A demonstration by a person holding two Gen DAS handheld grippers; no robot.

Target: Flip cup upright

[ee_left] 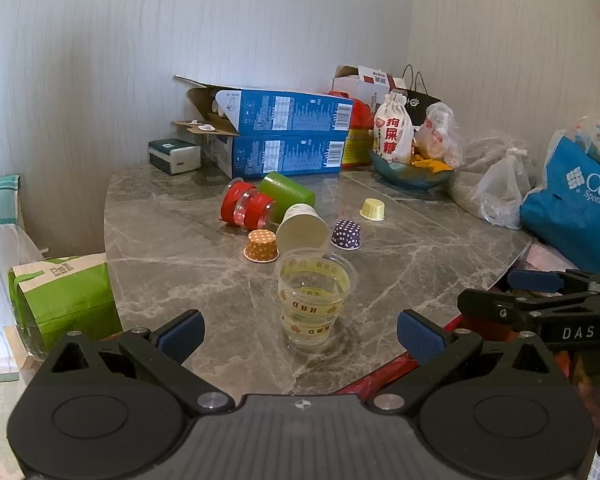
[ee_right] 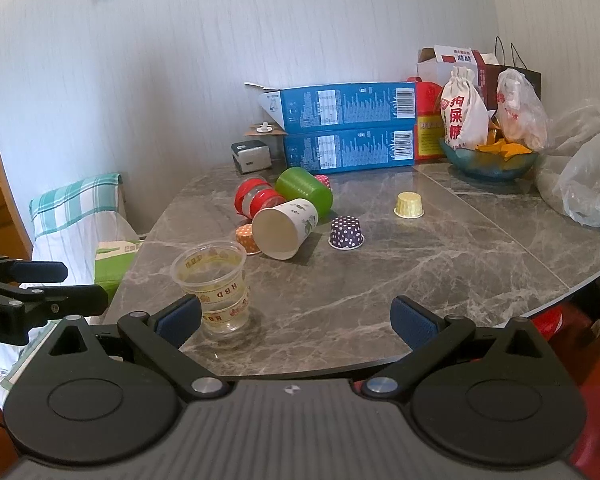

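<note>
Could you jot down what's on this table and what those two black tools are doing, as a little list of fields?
surface: grey marble table
upright: clear plastic cup, nearest the cameras
on its side: white paper cup, green cup, red jar
upside down: orange baking cup, purple baking cup, yellow baking cup
at the back: two blue boxes, bowl
left tool: open, holding nothing
right tool: open, holding nothing
</note>
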